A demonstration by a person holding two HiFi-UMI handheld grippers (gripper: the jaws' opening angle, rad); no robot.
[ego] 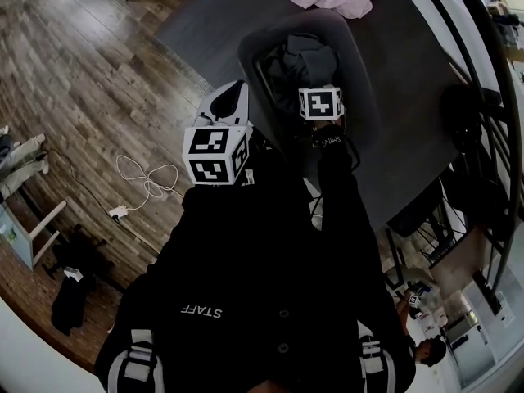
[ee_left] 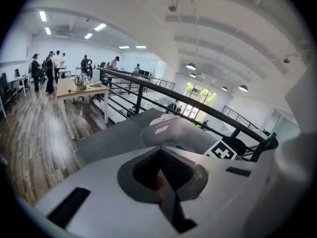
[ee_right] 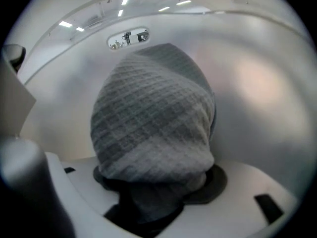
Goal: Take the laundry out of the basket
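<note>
Right claw grips grey waffle cloth in basket

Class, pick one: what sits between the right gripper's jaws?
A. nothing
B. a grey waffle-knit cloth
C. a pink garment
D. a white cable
B: in the right gripper view, the grey waffle-knit cloth bunches up out of the right gripper, whose jaws are closed on it.
</note>
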